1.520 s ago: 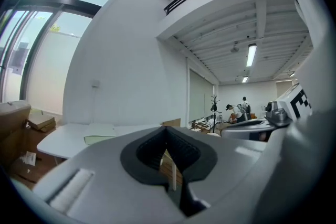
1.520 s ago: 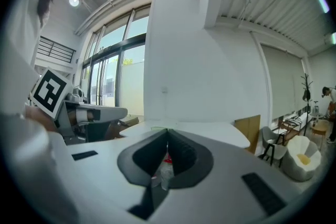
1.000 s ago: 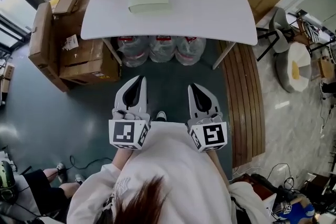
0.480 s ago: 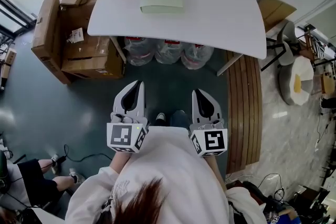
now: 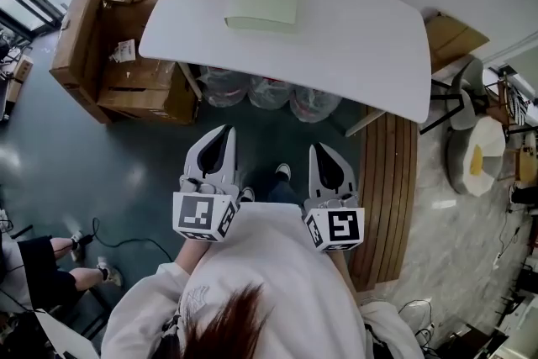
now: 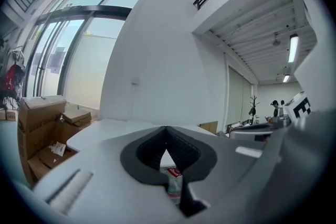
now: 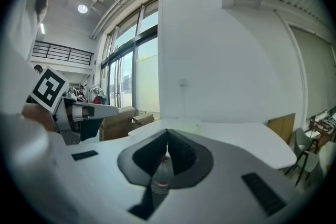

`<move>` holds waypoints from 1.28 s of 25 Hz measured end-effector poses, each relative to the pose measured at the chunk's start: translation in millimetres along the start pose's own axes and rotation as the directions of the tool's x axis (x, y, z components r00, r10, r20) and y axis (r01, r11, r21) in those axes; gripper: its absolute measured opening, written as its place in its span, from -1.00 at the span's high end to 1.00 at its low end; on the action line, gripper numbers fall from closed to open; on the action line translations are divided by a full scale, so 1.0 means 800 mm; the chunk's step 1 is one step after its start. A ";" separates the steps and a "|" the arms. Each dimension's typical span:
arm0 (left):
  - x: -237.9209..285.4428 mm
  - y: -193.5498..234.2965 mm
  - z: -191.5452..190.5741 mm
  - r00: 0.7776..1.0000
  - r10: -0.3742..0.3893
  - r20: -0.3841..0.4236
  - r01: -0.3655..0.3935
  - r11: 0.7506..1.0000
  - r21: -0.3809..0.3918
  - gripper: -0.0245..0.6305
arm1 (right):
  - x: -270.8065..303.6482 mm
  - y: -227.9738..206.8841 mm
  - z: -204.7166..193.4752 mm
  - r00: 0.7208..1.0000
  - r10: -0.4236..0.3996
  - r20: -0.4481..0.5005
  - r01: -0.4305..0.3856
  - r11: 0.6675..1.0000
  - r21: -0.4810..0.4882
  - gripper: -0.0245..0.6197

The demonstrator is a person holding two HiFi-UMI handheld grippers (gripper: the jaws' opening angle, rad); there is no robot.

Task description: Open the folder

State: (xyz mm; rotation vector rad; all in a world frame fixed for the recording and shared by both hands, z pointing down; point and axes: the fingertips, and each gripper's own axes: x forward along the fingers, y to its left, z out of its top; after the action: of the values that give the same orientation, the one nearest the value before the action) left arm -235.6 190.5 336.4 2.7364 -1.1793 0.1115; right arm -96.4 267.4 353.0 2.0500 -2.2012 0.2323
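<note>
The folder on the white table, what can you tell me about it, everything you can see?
The folder is a plain pale green rectangle, perhaps card or plastic. It is closed and lies flat on the white table, near its far edge, a little left of the middle. Only the table touches it; nothing lies on it.

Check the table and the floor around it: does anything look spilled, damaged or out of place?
Nothing spilled or damaged. The folder lies closed and flat on the table. Only the cardboard boxes beside the table look untidy, piled unevenly with flaps open; water bottles sit underneath.
</note>
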 end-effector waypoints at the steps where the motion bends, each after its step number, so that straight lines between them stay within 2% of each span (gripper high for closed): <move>1: 0.010 -0.006 0.006 1.000 0.004 0.008 -0.004 1.000 0.001 0.90 | 0.004 -0.011 0.005 1.000 0.009 0.003 -0.009 1.000 -0.005 0.90; 5: 0.049 -0.032 0.027 0.999 0.014 0.035 -0.015 1.000 0.012 0.90 | 0.017 -0.059 0.020 0.999 0.032 0.009 -0.032 0.999 -0.009 0.90; 11: 0.081 -0.048 0.028 0.997 0.065 0.037 -0.065 0.998 0.021 0.90 | 0.034 -0.105 0.017 0.998 0.066 0.012 -0.066 0.998 0.007 0.90; 15: 0.090 -0.051 0.029 0.994 0.105 0.043 -0.106 0.994 0.030 0.90 | 0.040 -0.121 0.014 0.996 0.090 0.017 -0.091 0.996 0.011 0.90; 21: 0.101 -0.059 0.032 0.991 0.127 0.050 -0.128 0.991 0.034 0.90 | 0.047 -0.142 0.012 0.995 0.098 0.033 -0.098 0.995 0.028 0.90; 27: 0.114 -0.057 0.040 0.992 0.110 0.063 -0.112 0.993 0.031 0.90 | 0.055 -0.145 0.013 0.996 0.087 0.031 -0.088 0.996 0.032 0.90; 32: 0.132 -0.043 0.037 0.994 0.094 0.053 -0.094 0.996 -0.003 0.90 | 0.068 -0.150 0.010 0.998 0.057 0.012 -0.057 0.998 0.032 0.90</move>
State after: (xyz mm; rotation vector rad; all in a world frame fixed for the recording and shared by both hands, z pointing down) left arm -137.6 132.9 316.9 2.6990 -1.3226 0.0495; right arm 19.4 204.4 358.9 2.0109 -2.2795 0.2641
